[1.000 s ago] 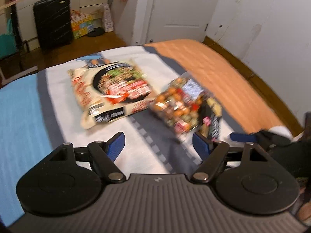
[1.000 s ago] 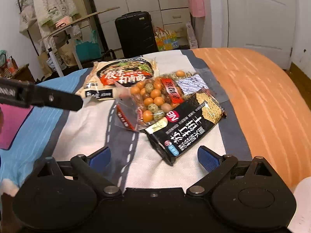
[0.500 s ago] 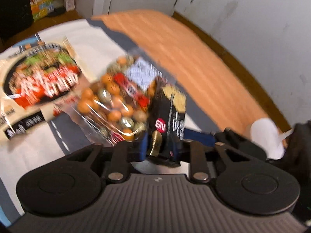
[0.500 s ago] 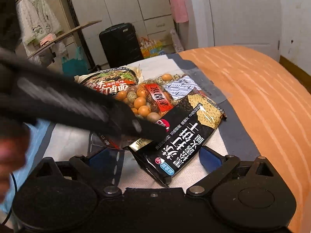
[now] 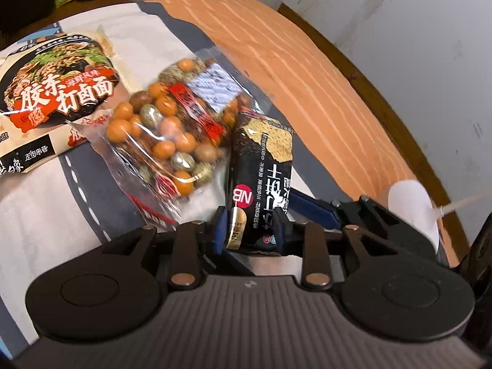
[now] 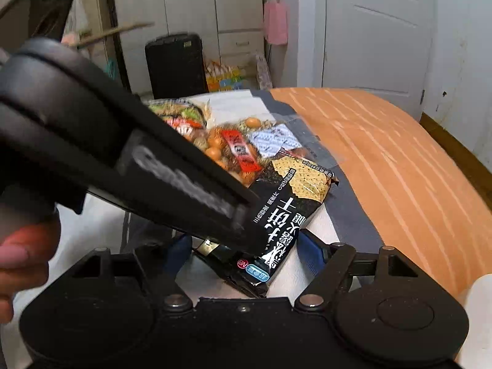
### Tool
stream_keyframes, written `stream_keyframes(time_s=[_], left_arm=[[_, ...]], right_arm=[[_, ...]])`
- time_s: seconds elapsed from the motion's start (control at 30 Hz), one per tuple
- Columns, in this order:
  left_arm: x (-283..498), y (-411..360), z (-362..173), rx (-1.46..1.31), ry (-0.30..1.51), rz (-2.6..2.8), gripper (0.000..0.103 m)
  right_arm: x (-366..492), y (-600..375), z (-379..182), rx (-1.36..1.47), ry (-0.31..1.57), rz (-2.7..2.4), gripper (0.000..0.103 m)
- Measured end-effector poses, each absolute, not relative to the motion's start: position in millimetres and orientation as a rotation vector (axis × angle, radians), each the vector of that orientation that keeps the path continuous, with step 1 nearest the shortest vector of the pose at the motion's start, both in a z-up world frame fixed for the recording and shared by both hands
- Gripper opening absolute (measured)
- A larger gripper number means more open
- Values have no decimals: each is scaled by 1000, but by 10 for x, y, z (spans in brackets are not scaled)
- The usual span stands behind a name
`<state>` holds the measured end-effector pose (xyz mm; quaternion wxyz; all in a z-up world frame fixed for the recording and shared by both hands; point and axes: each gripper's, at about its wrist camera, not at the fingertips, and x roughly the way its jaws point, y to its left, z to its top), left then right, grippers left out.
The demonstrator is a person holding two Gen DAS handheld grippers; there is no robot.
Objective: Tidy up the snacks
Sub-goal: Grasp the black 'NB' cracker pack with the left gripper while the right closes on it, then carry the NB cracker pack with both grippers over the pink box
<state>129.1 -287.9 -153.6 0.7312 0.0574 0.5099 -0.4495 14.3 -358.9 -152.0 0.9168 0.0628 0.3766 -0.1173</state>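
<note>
Okay, my left gripper (image 5: pixel 249 230) has its blue fingers (image 5: pixel 219 230) pinching the near end of the black cracker pack (image 5: pixel 261 166), pads pressed on both of its sides. From the right wrist view, the left gripper's body (image 6: pixel 184 181) crosses the shot from the upper left and covers the middle of that same pack (image 6: pixel 295 190).

My right gripper (image 6: pixel 243 255) is closing; its blue fingers (image 6: pixel 310 253) stand spread on either side of the pack's near end, and I see no pad touching it. The same gripper's blue finger (image 5: pixel 310 207) shows in the left wrist view just beside the pack's right edge.

Moving outward, the cracker pack lies on the bed (image 5: pixel 307 61), on the white-and-grey patterned part of the cover, far end tilted against a clear bag of round nuts (image 5: pixel 172 123). That nut bag overlaps the corner of a noodle pack (image 5: pixel 58 92) further left. To the right the cover is orange with pale stripes.

A hand (image 6: pixel 21 252) shows at the left edge of the right wrist view. Beyond the bed I see a black suitcase (image 6: pixel 175 64), white cupboards (image 6: pixel 190 15) and a white door (image 6: pixel 378 30).
</note>
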Motion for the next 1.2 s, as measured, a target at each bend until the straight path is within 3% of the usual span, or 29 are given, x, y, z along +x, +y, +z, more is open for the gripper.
stream_keyframes(time_s=[0.3, 1.2], left_arm=[[1025, -2795, -1238, 196, 1129, -998, 38], [501, -1071, -35, 139, 1132, -769, 38]], right_arm=[[53, -3539, -1205, 139, 817, -201, 78], [-248, -2317, -91, -62, 763, 154, 75]])
